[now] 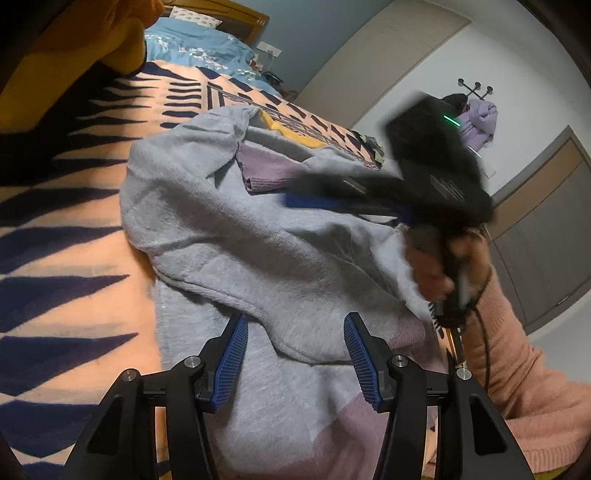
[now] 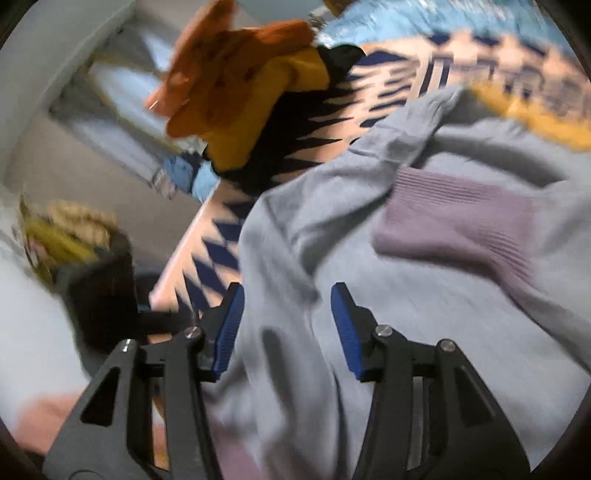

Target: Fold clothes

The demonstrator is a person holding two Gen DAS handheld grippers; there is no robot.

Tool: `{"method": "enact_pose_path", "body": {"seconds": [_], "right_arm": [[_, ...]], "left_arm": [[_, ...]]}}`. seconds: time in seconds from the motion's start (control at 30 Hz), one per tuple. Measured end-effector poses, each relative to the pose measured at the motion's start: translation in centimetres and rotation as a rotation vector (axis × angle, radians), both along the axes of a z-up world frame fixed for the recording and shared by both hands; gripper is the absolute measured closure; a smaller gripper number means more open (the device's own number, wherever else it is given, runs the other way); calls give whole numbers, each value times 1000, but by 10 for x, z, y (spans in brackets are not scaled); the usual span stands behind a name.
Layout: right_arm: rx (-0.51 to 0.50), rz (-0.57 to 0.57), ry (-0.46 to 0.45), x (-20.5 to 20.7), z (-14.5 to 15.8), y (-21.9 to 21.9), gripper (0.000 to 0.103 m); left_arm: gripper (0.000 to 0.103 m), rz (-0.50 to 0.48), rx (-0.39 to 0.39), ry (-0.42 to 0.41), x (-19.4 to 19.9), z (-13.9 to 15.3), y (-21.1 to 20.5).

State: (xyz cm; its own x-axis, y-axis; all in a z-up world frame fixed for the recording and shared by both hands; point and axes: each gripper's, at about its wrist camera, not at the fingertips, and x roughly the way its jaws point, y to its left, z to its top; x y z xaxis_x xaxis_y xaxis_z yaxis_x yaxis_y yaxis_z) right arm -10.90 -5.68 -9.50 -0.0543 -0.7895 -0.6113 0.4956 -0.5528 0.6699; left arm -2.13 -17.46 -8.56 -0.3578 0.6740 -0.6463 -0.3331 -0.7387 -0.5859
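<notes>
Two views, both partly degraded. Right wrist view is motion-blurred throughout: edges of the orange/yellow clothes pile [image 2: 243, 92] and the floor-side clutter at left can't be resolved. In left wrist view the right gripper [image 1: 332, 195] is smeared; its blue fingers read as one streak, so spread can't be judged there. Sleeve [image 1: 517, 350] (pink, fuzzy) and hand [image 1: 439, 266] on the handle are cut by frame edge at right. Lower part of the grey garment [image 1: 240, 229] runs under the gripper bodies and out of frame.

Left gripper [image 1: 295, 358]: fingers spread wide, released, nothing between pads; they hang over grey fabric w/ no visible grip. Contact w/ cloth can't be confirmed.

Right gripper in its own view [image 2: 286, 325]: fingers spread wide, released, above a grey fold; no cloth pinched.

Grey garment [image 2: 369, 295]: soft, brushed knit, loosely rumpled w/ thick rounded folds, lying on the bed over the patterned blanket [image 1: 74, 229]. Mauve ribbed panel [image 1: 269, 170], [image 2: 454, 221] sits on the upper part, ribbing fine and parallel, edges roughly rectangular. A paler mauve area shows near the lower edge.

Blanket: peach w/ navy pointed wedges, fleecy. Blue bedding [image 1: 199, 44] lies beyond it, near a wooden headboard [image 1: 236, 20].
</notes>
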Motion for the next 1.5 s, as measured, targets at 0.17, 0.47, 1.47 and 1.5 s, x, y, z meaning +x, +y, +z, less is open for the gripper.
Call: {"method": "enact_pose_path", "body": {"seconds": [0.17, 0.47, 1.47, 1.5], "right_arm": [[-45, -88, -137, -42, -32, -30, 52], [28, -134, 21, -51, -12, -38, 97], [143, -42, 249, -39, 44, 5, 40], [140, -30, 254, -27, 46, 11, 40]], "left_arm": [[48, -2, 35, -12, -4, -9, -3], [47, -17, 72, -14, -11, -16, -10], [45, -14, 53, -31, -38, -16, -4], [45, -13, 51, -31, -36, -17, -3]]}}
